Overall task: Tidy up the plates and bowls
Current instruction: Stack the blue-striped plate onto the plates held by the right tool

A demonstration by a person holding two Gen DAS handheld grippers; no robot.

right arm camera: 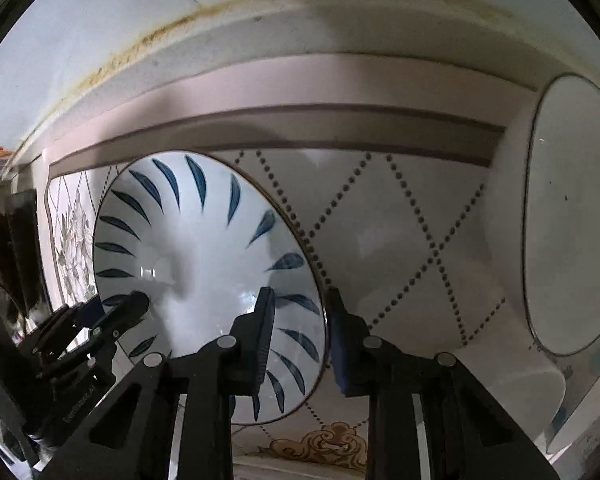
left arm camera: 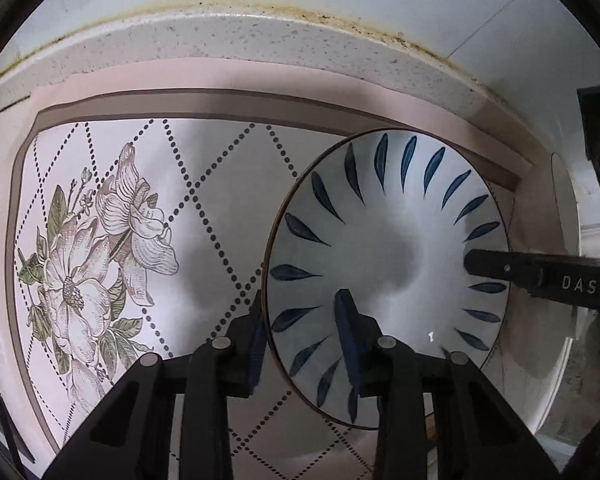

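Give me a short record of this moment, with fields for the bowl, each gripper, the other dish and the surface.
bowl: blue-leaf bowl, upright on the mat
left gripper: one finger inside the rim, one outside
right gripper: straddles the opposite rim the same way
grip: pads look closed on the rim
other dish: plain white bowl, at the mat's right side
surface: floral mat on a speckled counter

1. Our left gripper [left arm camera: 304, 320] points steeply down, its two fingers standing a narrow way apart astride the rim of the bowl [left arm camera: 388, 248], one inside, one outside.
2. Our right gripper [right arm camera: 300, 316] points steeply down too, fingers likewise narrow across the opposite rim.
3. Whether either pair of pads presses on the rim, we cannot tell.
4. Each gripper shows at the edge of the other's view.
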